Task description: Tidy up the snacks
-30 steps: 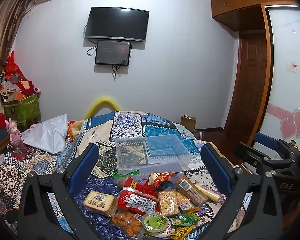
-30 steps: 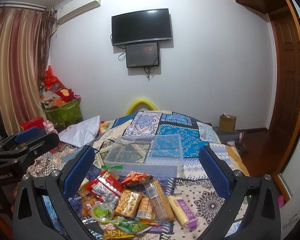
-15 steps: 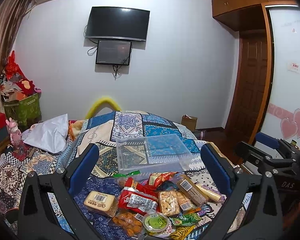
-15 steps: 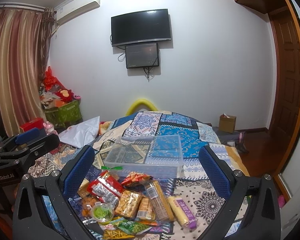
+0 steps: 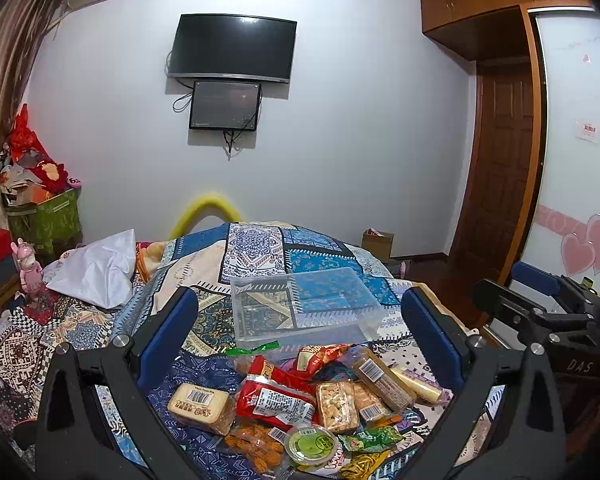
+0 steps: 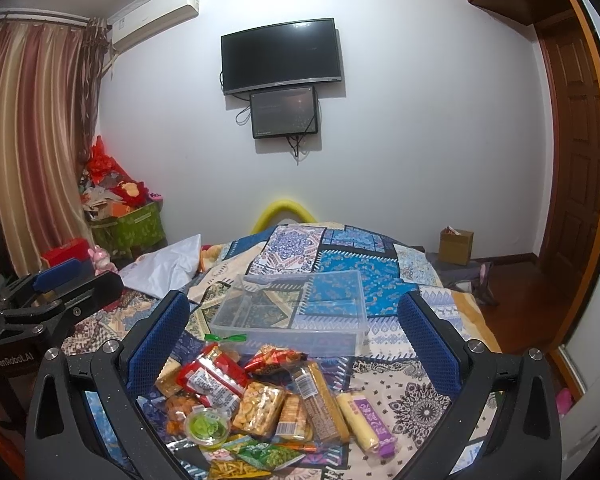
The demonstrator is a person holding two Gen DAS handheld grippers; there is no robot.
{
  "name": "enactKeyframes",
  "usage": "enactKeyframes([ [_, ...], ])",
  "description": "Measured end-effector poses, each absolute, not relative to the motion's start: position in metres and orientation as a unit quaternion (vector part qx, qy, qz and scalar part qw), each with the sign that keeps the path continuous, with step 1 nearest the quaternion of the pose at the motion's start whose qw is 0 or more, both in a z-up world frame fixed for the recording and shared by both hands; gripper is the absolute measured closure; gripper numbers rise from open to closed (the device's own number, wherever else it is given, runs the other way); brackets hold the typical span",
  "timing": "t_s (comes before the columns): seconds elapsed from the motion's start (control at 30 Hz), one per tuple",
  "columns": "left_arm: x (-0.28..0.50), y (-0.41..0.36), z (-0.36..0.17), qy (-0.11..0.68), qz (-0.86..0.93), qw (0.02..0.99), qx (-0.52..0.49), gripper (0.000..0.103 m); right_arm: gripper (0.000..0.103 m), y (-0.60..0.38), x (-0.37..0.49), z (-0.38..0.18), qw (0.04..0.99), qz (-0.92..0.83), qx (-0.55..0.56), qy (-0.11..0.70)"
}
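Note:
A pile of wrapped snacks (image 5: pixel 300 400) lies on the patterned bedspread (image 5: pixel 204 264), also in the right wrist view (image 6: pixel 260 400). It holds a red packet (image 5: pixel 276 398), a yellow cake bar (image 5: pixel 198 400), a green jelly cup (image 5: pixel 310 442) and a long biscuit stick (image 6: pixel 320 404). A clear empty plastic box (image 5: pixel 304 304) stands just behind the pile; it also shows in the right wrist view (image 6: pixel 296 308). My left gripper (image 5: pixel 300 328) is open and empty above the pile. My right gripper (image 6: pixel 294 326) is open and empty too.
A white pillow (image 5: pixel 96 268) lies at the bed's left. A green bin of clutter (image 5: pixel 44 216) stands by the curtain. A cardboard box (image 6: pixel 456 246) sits on the floor at right, near the wooden door (image 5: pixel 500 168). A TV (image 5: pixel 234 48) hangs on the wall.

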State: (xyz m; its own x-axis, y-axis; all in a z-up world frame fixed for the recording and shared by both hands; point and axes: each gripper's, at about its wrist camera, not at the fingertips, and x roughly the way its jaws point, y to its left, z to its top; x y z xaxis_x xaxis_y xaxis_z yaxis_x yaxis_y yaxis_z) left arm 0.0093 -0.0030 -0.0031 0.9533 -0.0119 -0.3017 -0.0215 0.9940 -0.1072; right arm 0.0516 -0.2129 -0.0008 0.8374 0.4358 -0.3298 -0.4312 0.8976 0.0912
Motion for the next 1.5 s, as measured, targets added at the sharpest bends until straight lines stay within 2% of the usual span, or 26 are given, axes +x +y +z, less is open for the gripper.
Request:
enactKeyframes([
  [0.83, 0.025, 0.008, -0.017, 0.183, 0.012, 0.981, -0.061, 0.000, 0.000, -0.214, 0.063, -0.013, 0.955, 0.220, 0.004, 0.197],
  [1.07, 0.047, 0.038, -0.058, 0.237, 0.035, 0.967, -0.080, 0.000, 0.000, -0.223, 0.087, -0.046, 0.946, 0.203, -0.013, 0.253],
  [1.2, 0.060, 0.057, -0.089, 0.281, 0.049, 0.954, -0.093, 0.007, 0.000, -0.231, 0.103, -0.072, 0.936, 0.187, -0.022, 0.297],
  [1.5, 0.084, 0.088, -0.156, 0.374, 0.064, 0.916, -0.129, 0.008, 0.002, -0.250, 0.129, -0.122, 0.904, 0.180, -0.009, 0.388],
])
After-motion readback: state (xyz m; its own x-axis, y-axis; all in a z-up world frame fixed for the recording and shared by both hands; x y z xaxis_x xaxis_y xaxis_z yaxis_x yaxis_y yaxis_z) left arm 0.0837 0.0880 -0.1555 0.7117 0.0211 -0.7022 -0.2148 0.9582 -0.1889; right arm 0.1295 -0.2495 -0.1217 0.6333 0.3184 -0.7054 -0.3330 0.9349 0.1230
